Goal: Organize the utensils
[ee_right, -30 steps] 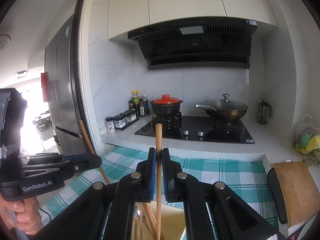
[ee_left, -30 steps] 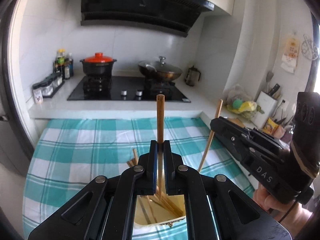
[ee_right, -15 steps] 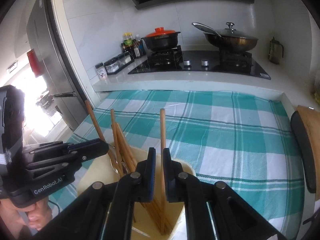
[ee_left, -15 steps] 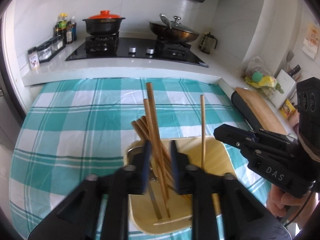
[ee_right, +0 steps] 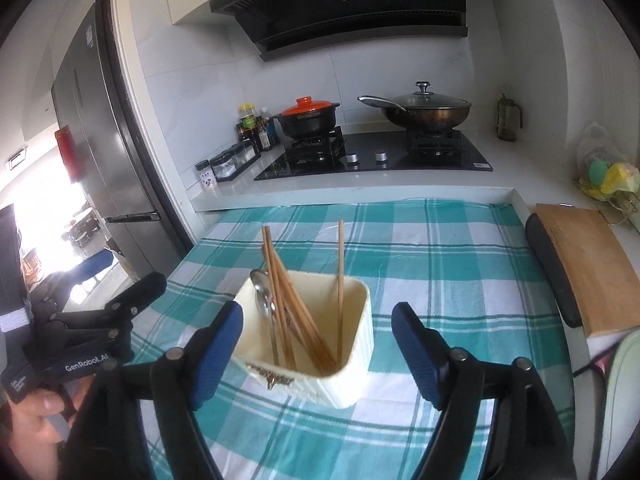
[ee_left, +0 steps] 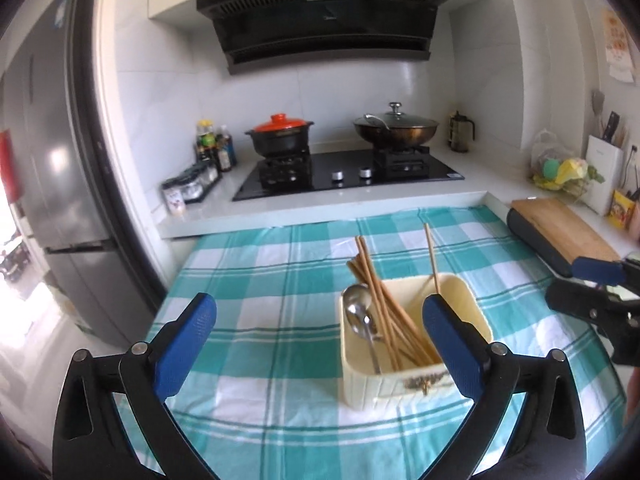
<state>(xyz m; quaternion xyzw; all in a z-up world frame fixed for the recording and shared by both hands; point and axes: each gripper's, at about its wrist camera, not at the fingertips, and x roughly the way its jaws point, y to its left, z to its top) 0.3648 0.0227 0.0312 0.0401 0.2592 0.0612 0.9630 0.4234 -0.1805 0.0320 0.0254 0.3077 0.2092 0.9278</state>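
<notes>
Chopsticks [ee_right: 294, 304] stand leaning in the cream holder [ee_right: 320, 368], with one lone chopstick [ee_right: 340, 276] upright near its far right corner and a metal spoon [ee_right: 264, 300] against its left wall. The holder sits on the checked cloth [ee_right: 440, 280] over the table, roughly mid-table and somewhat toward the near edge.

We judge the step in hand to be the release: both of our grippers are letting go above the holder. The left gripper [ee_left: 320, 332] has its fingers [ee_left: 188, 340] spread wide and opening, with nothing pressed between them; only the holder's left part shows in the gap. The right gripper [ee_right: 316, 344] is opening too, its fingers [ee_right: 416, 356] standing either side of the holder's near wall without touching it, and they carry nothing.

No loose utensil shows on the cloth in either view, so the sorting looks close to done, though the near edge is hidden behind our grippers. The next move, as we see it, calls for drawing both grippers back clear of the tall chopstick tips, which would tip easily if brushed, then checking the table for anything left.
</notes>
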